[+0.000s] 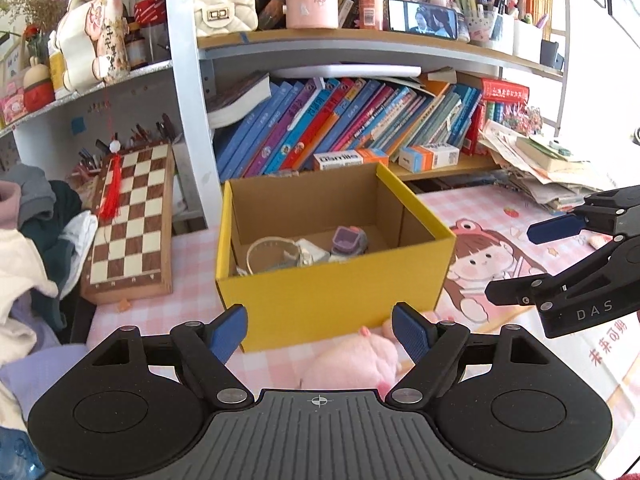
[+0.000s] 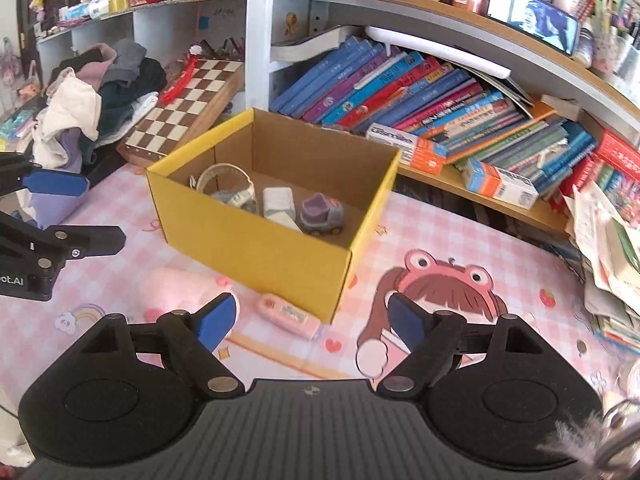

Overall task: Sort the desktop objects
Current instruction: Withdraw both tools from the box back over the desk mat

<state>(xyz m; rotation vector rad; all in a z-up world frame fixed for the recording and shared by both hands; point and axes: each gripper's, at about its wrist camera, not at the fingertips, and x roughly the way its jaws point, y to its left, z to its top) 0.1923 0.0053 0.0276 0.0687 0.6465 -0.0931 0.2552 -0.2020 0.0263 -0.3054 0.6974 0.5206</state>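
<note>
Currently, both grippers' fingers are spread wide and empty: left gripper (image 1: 320, 330) over the pink plush (image 1: 352, 364), right gripper (image 2: 312, 320) near the pink tube (image 2: 289, 315). A yellow box (image 2: 260, 256) is set open-topped between them, seemingly for collecting items.

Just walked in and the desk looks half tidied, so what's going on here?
A person holding two grippers is sorting desk clutter into the yellow box. It already holds a white headband, a small white pack and a purple toy car. Both the left gripper and the right gripper are open and empty. A pink plush and a pink tube lie on the mat in front of the box.
</note>
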